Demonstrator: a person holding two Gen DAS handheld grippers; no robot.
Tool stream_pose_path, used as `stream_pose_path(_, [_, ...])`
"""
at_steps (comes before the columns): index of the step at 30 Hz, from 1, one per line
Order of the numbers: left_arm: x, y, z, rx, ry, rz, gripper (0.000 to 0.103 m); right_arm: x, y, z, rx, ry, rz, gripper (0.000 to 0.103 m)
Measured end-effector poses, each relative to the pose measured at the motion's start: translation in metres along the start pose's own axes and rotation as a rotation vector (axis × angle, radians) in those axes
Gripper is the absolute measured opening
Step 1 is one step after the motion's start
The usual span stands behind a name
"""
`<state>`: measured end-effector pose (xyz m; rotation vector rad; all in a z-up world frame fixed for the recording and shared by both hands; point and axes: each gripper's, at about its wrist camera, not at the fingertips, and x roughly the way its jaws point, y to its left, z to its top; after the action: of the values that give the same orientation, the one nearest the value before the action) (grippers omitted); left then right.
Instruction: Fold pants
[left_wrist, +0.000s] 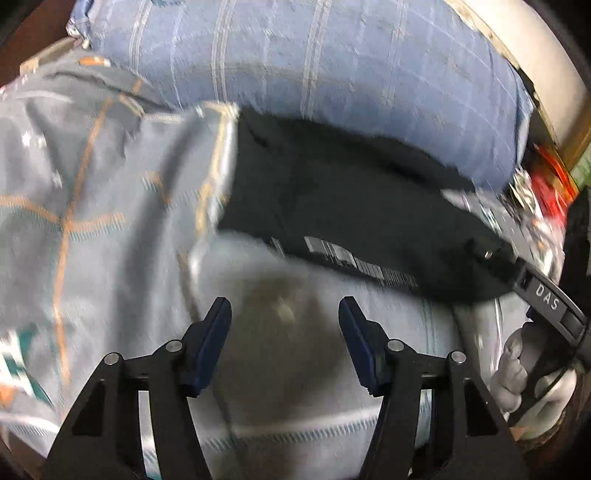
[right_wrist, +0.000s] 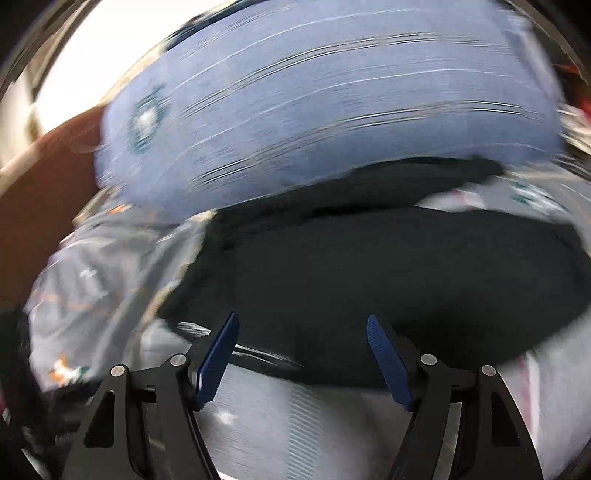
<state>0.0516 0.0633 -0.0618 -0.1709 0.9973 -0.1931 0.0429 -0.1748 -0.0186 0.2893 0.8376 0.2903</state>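
Observation:
The black pants (left_wrist: 332, 206) lie folded on the grey patterned bed cover (left_wrist: 92, 206), just in front of a blue striped pillow (left_wrist: 314, 66). A white printed label shows on their near edge. My left gripper (left_wrist: 284, 317) is open and empty, over the cover just short of the pants. In the right wrist view the pants (right_wrist: 388, 280) fill the middle as a broad dark mass. My right gripper (right_wrist: 301, 332) is open and empty at their near edge. The other gripper's handle (left_wrist: 550, 299), held by a gloved hand, shows at the right in the left wrist view.
The blue pillow (right_wrist: 314, 110) lies behind the pants. Red and mixed clutter (left_wrist: 546, 184) sits at the far right by a pale curved edge. A brown headboard or wall (right_wrist: 44, 177) is at the left. Both views are motion-blurred.

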Motion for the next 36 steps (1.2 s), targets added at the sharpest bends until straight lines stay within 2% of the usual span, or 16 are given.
stream_pose_path(3, [0.017, 0.008, 0.027, 0.018, -0.015, 0.012, 0.060, 0.037, 0.019, 0.034, -0.006, 0.093, 0.116, 0.074])
stream_pose_path(5, [0.038, 0.015, 0.039, 0.032, 0.012, 0.027, 0.060, 0.063, 0.035, 0.053, -0.019, 0.138, 0.142, 0.074])
stream_pose_path(10, [0.078, 0.035, 0.055, -0.021, 0.054, 0.017, 0.060, 0.136, 0.071, 0.106, -0.081, 0.210, 0.115, 0.074])
stream_pose_path(15, [0.088, 0.038, 0.063, -0.025, 0.012, -0.005, 0.059, 0.209, 0.105, 0.134, -0.215, 0.271, 0.010, 0.074])
stream_pose_path(17, [0.087, 0.033, 0.061, -0.012, -0.003, 0.009, 0.030, 0.234, 0.114, 0.135, -0.271, 0.288, -0.062, 0.075])
stream_pose_path(18, [0.086, 0.031, 0.061, -0.015, -0.013, 0.021, 0.028, 0.246, 0.118, 0.134, -0.294, 0.300, -0.096, 0.075])
stream_pose_path(19, [0.082, 0.031, 0.061, -0.026, -0.018, 0.026, 0.019, 0.257, 0.119, 0.132, -0.316, 0.316, -0.130, 0.075])
stream_pose_path(20, [0.080, 0.032, 0.061, -0.034, -0.022, 0.025, 0.015, 0.265, 0.119, 0.130, -0.338, 0.317, -0.173, 0.074])
stream_pose_path(22, [0.071, 0.035, 0.061, -0.066, -0.030, 0.009, 0.011, 0.265, 0.120, 0.129, -0.361, 0.299, -0.205, 0.064])
stream_pose_path(24, [0.063, 0.037, 0.060, -0.091, -0.031, -0.011, 0.009, 0.252, 0.113, 0.135, -0.311, 0.289, -0.157, 0.044])
stream_pose_path(25, [0.061, 0.038, 0.062, -0.097, -0.030, -0.015, 0.008, 0.244, 0.108, 0.138, -0.278, 0.283, -0.125, 0.039])
stream_pose_path(26, [0.059, 0.037, 0.061, -0.101, -0.030, -0.016, 0.007, 0.235, 0.103, 0.141, -0.247, 0.275, -0.099, 0.023])
stream_pose_path(27, [0.055, 0.037, 0.059, -0.104, -0.029, -0.016, 0.007, 0.226, 0.099, 0.143, -0.227, 0.274, -0.073, 0.003])
stream_pose_path(28, [0.051, 0.036, 0.057, -0.107, -0.027, -0.014, 0.006, 0.220, 0.097, 0.145, -0.211, 0.279, -0.030, 0.003])
stream_pose_path(33, [0.028, 0.041, 0.042, -0.147, -0.020, -0.017, 0.006, 0.194, 0.119, 0.142, -0.227, 0.263, 0.022, 0.003])
stream_pose_path(36, [0.024, 0.053, 0.039, -0.177, -0.015, 0.000, 0.006, 0.199, 0.140, 0.133, -0.231, 0.278, 0.065, 0.003])
